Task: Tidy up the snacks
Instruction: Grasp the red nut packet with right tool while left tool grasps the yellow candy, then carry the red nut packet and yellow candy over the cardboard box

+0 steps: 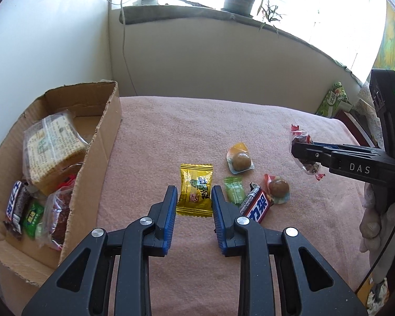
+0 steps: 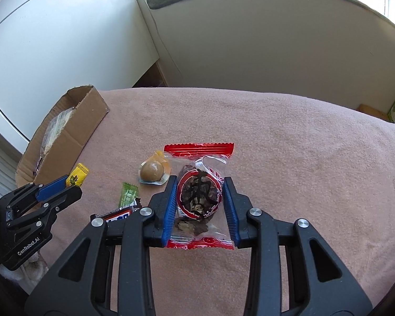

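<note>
Both tools are loaded at once, which suits a job of gathering loose snacks into one container. The left tool (image 1: 194,197) is closed narrowly on a yellow candy packet (image 1: 196,193), its blue pads pressing the wrapper's two long edges so the flat packet hangs straight between them. The right tool (image 2: 200,205) clamps a clear, red-ended packet of dried fruit (image 2: 199,192) across its middle; gripping the bulging centre rather than the thin crimped ends probably keeps the bag from slipping out. Seen from the left wrist view, that bag sits clear of the cloth, so it appears already lifted.

The cardboard box (image 1: 97,142) stands at the left edge of the pink-covered worktop (image 1: 184,131), open at the top, and already contains a wrapped cracker pack (image 1: 52,144), a chocolate bar and other packets, so it looks to be the collection point.

Loose on the cloth, close together between the two tools, lie a small green candy (image 1: 234,189), a chocolate bar in a dark wrapper (image 1: 256,205) and two brown balls in clear wrappers (image 1: 241,160), the bar touching the green candy. These seem the remaining items to sort; carrying both held packets to the box is the likely step in hand.
</note>
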### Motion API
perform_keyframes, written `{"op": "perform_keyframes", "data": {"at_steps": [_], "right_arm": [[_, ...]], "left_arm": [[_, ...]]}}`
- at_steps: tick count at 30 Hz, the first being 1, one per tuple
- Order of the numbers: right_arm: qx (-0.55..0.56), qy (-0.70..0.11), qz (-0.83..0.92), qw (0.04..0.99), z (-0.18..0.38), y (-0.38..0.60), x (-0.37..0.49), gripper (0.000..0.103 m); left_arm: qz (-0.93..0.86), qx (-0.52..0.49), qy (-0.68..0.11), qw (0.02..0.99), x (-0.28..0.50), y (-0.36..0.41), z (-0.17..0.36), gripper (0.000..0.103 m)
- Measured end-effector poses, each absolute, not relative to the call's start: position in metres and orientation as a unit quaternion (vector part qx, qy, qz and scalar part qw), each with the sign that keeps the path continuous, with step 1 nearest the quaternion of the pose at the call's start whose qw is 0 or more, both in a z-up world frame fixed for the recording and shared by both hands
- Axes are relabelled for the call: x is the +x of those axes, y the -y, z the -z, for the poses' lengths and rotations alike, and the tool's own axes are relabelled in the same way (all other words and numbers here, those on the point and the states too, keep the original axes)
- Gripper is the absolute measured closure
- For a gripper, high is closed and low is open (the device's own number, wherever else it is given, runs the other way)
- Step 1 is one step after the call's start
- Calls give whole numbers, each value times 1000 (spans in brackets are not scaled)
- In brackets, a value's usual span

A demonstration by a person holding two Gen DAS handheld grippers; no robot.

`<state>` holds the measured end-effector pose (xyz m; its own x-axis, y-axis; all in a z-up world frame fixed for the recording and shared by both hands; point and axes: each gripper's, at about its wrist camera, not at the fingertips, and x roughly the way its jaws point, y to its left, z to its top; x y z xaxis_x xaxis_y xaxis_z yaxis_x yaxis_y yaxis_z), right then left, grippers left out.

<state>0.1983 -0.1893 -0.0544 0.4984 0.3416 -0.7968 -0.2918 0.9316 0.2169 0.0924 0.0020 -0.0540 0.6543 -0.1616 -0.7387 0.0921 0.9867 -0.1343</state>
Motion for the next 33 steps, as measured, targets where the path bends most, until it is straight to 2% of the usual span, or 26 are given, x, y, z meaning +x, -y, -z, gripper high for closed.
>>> {"op": "perform_keyframes", "data": {"at_steps": [18,33], "right_arm": [[-8,-404,-264,876,-6,124,148,68],[-52,-381,-334,860,-18,24,139,68]], "left_arm": [[22,-75,-347,934,46,-62,16,78],[-41,-88,-330,939,33,-124,12,78]]}}
